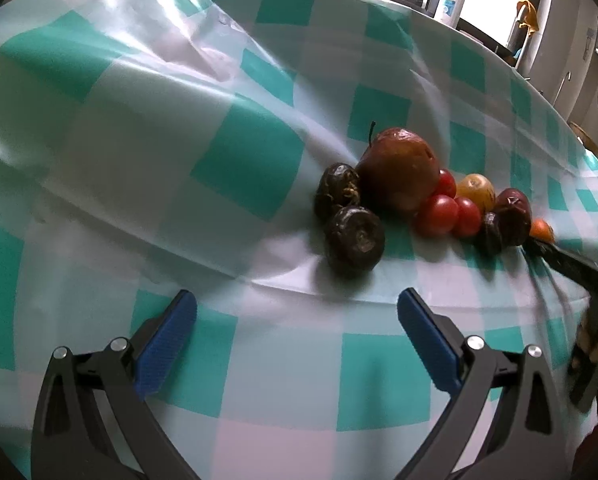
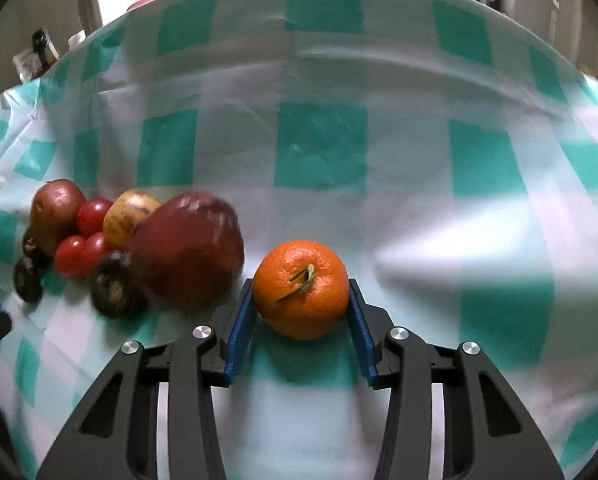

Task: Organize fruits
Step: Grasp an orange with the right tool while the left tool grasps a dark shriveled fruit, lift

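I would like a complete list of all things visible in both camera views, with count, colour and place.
tangerine: 1, orange, between the right gripper's fingers
pear: 1, red-brown, at the back of the fruit pile
cherry tomatoes: 3, red, middle of pile
passion fruit: 1, yellow, behind the tomatoes
dark round fruits: at least 3, blackish, around pile
tablecloth: 1, teal-white check, covers table
bottle: 1, white, by window
left gripper: open, empty
right gripper: around the tangerine

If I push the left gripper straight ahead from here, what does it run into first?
Probably the nearer dark round fruit: it sits just ahead of the open left gripper, slightly right of centre. The red pear lies behind it. Depth is uncertain.
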